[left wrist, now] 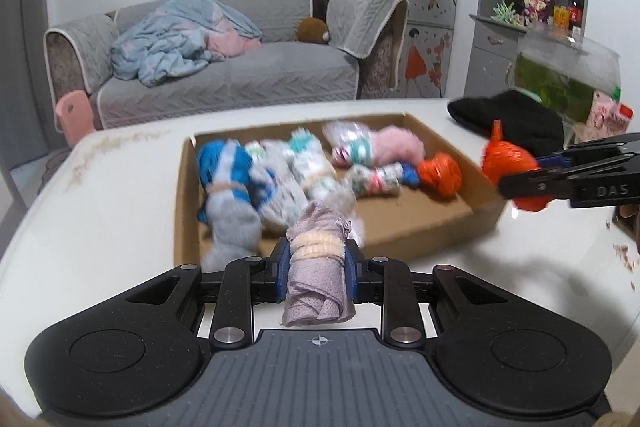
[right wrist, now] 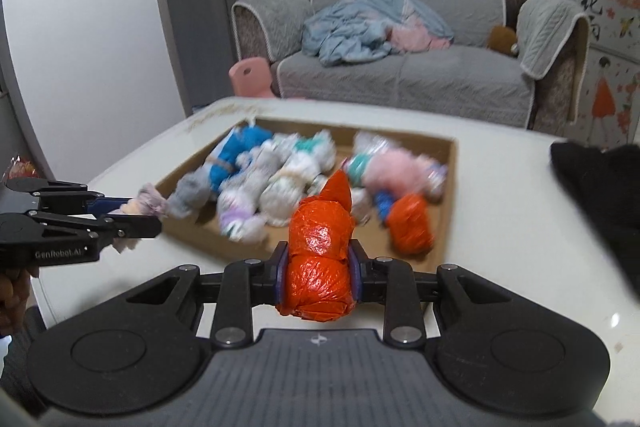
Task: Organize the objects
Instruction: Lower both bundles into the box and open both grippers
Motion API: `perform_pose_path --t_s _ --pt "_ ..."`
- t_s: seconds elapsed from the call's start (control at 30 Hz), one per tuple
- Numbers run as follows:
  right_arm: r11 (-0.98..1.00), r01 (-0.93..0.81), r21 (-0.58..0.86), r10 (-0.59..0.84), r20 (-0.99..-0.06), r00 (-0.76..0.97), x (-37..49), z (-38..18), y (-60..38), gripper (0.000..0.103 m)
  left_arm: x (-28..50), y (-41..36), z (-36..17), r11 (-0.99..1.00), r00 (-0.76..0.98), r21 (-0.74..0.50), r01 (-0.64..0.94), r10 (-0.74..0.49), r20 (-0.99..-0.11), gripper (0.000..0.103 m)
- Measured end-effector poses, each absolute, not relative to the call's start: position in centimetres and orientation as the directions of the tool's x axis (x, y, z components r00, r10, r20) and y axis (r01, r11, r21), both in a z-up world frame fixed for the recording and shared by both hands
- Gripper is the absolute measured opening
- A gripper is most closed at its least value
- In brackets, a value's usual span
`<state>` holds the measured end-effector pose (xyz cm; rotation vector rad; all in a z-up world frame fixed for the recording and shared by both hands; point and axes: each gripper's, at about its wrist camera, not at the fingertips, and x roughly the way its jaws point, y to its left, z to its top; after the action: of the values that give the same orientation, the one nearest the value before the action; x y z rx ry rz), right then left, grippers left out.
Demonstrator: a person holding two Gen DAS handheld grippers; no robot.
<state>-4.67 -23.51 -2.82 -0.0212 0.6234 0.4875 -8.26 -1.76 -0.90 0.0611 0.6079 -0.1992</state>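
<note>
Left wrist view: left tool (left wrist: 316, 269) clamps one mauve cloth roll (left wrist: 318, 283) above the white counter (left wrist: 100, 227); right tool (right wrist: 318, 277) squeezes one orange bundle (right wrist: 318, 267). Just beyond sits one cardboard tray (left wrist: 424, 223) holding a second orange bundle (left wrist: 440, 173) and several blurred rolls, too smeared to count.

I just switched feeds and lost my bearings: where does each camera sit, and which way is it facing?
Left wrist: on the left hand-held gripper, shut on a mauve cloth roll, facing the cardboard box and sofa; right hand-held gripper enters at right.
Right wrist: on the right hand-held gripper, shut on an orange bundle, facing the same way; left hand-held gripper and a hand at left.
Shared: box, sofa, white table.
</note>
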Motion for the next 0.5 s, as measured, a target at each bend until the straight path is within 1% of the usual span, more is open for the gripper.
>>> perform_pose_path --t_s 0.27,0.5 --pt "0.89 -0.452 0.056 0.41 -0.531 0.742 -1.3 0.1 -24.6 0.026 -4.5 -3.0 3.2 0.971 0.837 0.042 0.234 -0.179 -0.517 0.032" --pt "0.867 -0.498 0.021 0.434 -0.521 0.735 1.0 1.1 -23.3 0.026 -1.0 -6.0 5.1 0.954 0.83 0.056 0.293 -0.225 -0.51 0.032"
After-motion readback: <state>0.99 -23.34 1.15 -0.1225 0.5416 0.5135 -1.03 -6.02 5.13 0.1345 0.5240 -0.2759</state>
